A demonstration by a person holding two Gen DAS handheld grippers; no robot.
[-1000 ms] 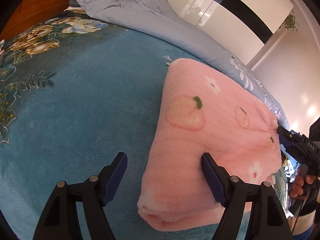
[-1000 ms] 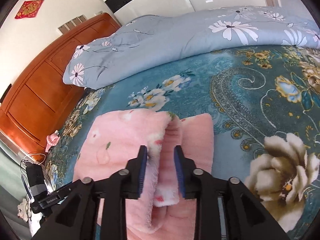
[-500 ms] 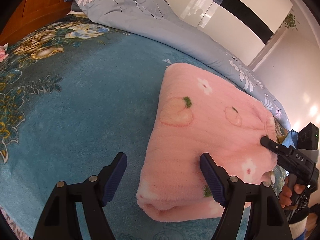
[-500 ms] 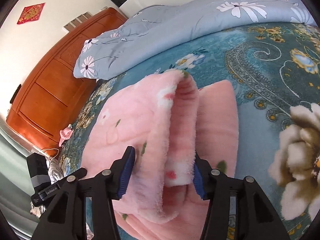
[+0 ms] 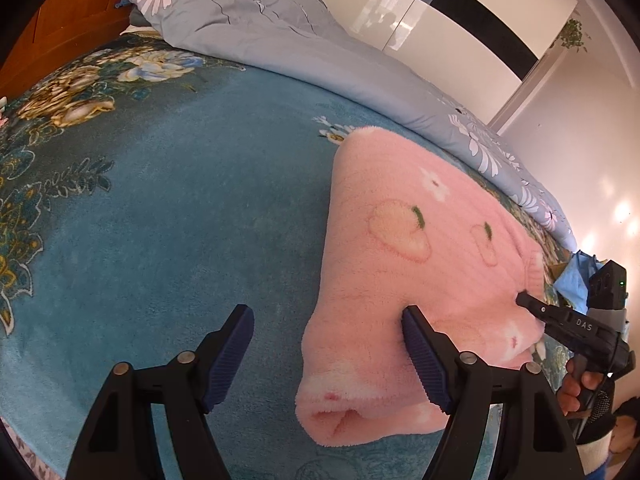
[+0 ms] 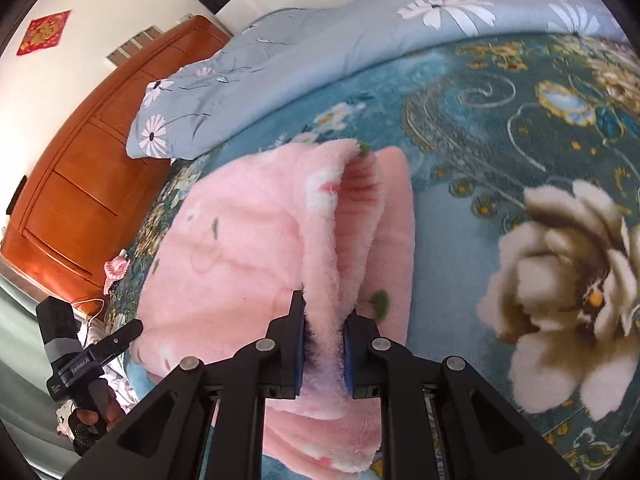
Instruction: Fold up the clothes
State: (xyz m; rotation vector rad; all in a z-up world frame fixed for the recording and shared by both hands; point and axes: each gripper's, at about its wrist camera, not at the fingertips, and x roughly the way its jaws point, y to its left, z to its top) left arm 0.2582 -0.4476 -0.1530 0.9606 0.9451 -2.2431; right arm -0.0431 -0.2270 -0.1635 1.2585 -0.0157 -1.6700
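Right gripper (image 6: 323,344) closing on fleece (image 6: 256,240) edge, pinch all layers first; left gripper (image 5: 326,354) wide alongside.

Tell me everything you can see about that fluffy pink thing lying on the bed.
The fluffy pink fleece garment is printed with peach outlines, green leaves and white flowers. It lies folded in layers on the teal floral bedspread, its rolled end toward the left gripper, whose jaws stand open, one over the fabric, one over the bedspread. The right gripper is closing on one raised edge layer, ribbed pink inside, with pile bulging between its blue pads.
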